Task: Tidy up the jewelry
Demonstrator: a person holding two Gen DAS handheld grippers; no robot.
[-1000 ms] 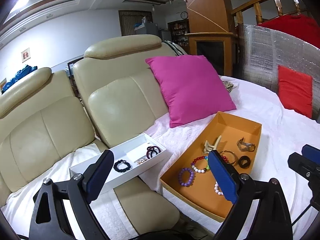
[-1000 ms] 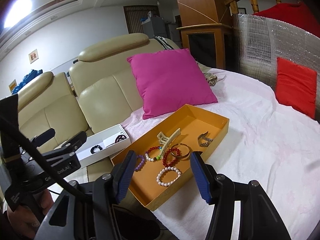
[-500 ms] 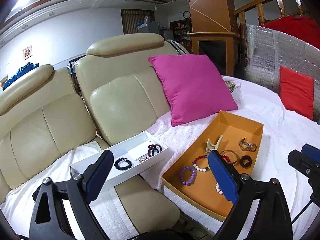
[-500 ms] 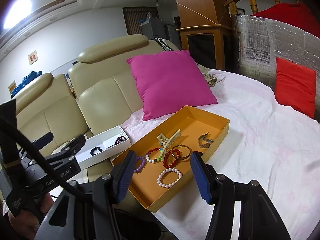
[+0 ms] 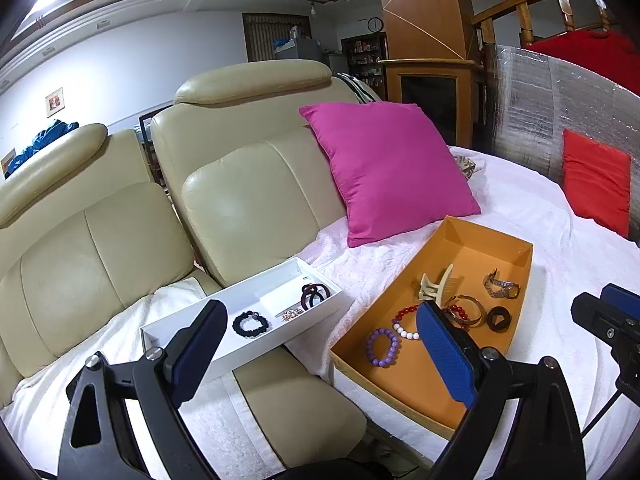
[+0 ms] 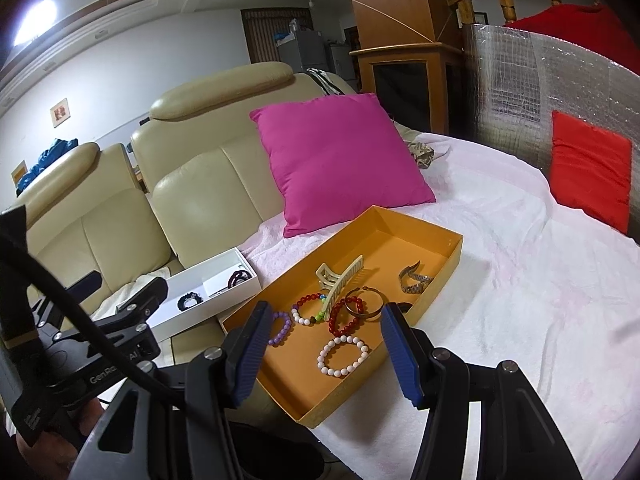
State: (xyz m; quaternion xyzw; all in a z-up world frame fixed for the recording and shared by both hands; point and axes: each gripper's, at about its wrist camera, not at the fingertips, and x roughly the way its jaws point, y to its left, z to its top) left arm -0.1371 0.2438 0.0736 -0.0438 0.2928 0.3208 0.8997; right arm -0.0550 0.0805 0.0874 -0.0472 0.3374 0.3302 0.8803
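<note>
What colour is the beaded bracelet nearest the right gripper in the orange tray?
White bracelet; clearest in the right wrist view.

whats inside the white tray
The white tray holds a black bead bracelet, a small gold trinket and a dark looped hair tie. The left claw finger covers the tray's near corner, so anything there is hidden.

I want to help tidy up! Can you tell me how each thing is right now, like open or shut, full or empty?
left gripper: open, holding nothing
right gripper: open, holding nothing
orange box: lidless, bracelets, hair claw and watch inside
white tray: lidless, partly filled
hair claw: lying in orange box
white bead bracelet: lying flat in orange box
black bead bracelet: lying in white tray
pink pillow: leaning against sofa back
</note>
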